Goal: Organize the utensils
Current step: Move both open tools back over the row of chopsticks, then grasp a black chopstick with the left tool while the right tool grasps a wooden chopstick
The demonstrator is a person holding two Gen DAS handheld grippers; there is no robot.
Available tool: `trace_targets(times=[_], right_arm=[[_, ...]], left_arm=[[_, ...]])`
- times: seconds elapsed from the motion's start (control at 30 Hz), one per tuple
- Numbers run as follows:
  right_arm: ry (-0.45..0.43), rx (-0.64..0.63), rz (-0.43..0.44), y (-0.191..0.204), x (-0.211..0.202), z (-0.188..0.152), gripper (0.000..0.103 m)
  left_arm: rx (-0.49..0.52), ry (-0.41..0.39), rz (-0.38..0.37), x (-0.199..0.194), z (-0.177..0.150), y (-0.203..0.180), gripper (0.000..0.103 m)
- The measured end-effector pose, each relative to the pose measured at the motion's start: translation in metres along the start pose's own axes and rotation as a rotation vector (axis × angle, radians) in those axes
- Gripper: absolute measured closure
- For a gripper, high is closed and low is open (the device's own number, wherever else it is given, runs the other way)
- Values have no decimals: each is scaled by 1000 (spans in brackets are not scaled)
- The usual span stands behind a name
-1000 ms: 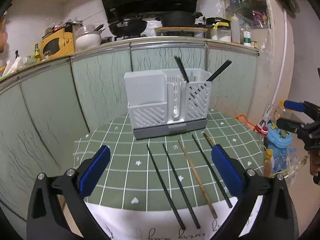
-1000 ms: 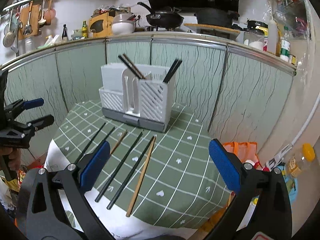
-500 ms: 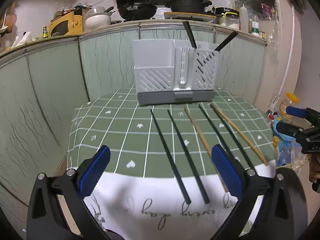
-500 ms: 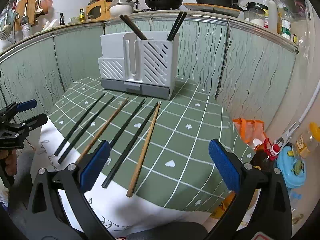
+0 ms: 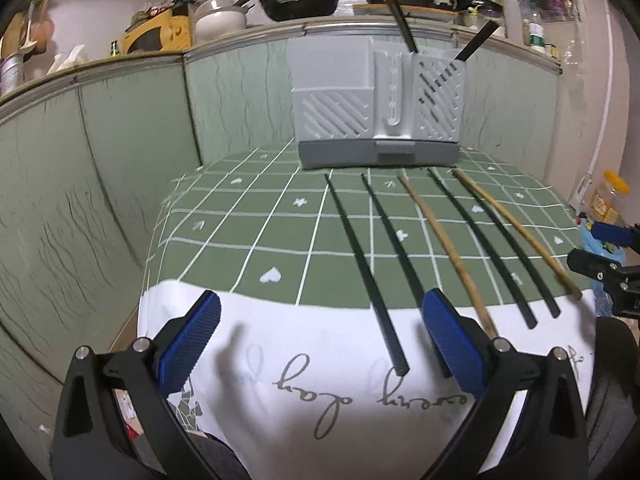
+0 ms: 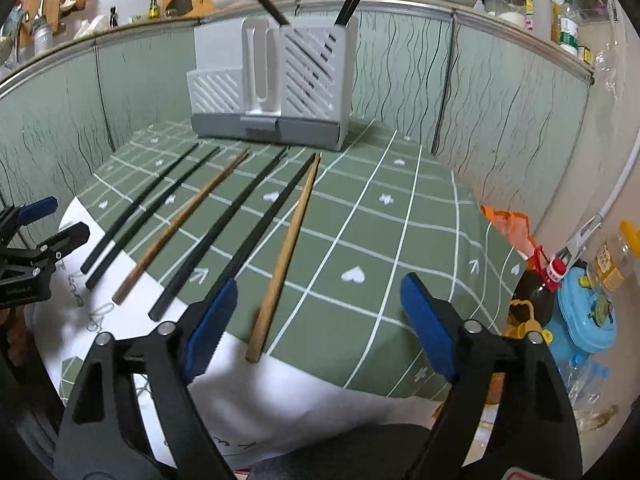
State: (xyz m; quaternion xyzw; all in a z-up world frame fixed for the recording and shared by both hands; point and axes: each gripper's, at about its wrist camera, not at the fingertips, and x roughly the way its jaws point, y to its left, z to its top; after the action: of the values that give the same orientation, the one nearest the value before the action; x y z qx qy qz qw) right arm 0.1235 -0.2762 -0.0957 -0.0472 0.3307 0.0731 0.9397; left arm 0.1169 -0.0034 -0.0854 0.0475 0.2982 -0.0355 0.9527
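Chopsticks (image 6: 286, 254) in a row of six on the table (image 6: 380, 240), four black and two wooden, thin ends toward the holder (image 6: 276, 88), thick ends near the tools. Rightmost wooden chopstick lying just ahead of the right tool (image 6: 316, 314), its thick end on the green cloth close to the white cloth, between the two blue pads but touched by neither. Jaws of the right tool closing, nothing yet clamped. Black chopstick (image 6: 236, 258) just beside the left pad, partly hidden behind it.

To do well, by this judgement: centre on the wooden stick alone, low enough to pinch it near the thick end, clear of the black neighbour, which converges with it at the far tips. Best lifted steep before carrying to the slotted right compartment, where black sticks already stand.

Left tool (image 5: 320, 332) spread wide and empty, over the white cloth, leftmost black chopstick (image 5: 370, 280) ending between its pads, the second (image 5: 394, 240) running behind the right pad.
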Motion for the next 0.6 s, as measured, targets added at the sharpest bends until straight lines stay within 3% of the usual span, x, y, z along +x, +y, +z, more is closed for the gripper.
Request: trace_targets(times=[0.13,0.2,0.33,0.43,0.6], right_arm=[[22,-2,3,3,8,-3,39],[35,-6,6,6,12,-4,47],[45,-11,10,11,16,-4,58],[48,-3,13,13,19,-5,62],[51,18,1,16,22,-3,62]], left_arm=[[-14,18,-1,8,-7,-2,8],[-18,32,-9,11,-10,-3,17],[-9,25,-8,16,-15,-6,20],[-8,23,-28,16,-15,-8,32],[9,30,-45,16,-13,-19,61]])
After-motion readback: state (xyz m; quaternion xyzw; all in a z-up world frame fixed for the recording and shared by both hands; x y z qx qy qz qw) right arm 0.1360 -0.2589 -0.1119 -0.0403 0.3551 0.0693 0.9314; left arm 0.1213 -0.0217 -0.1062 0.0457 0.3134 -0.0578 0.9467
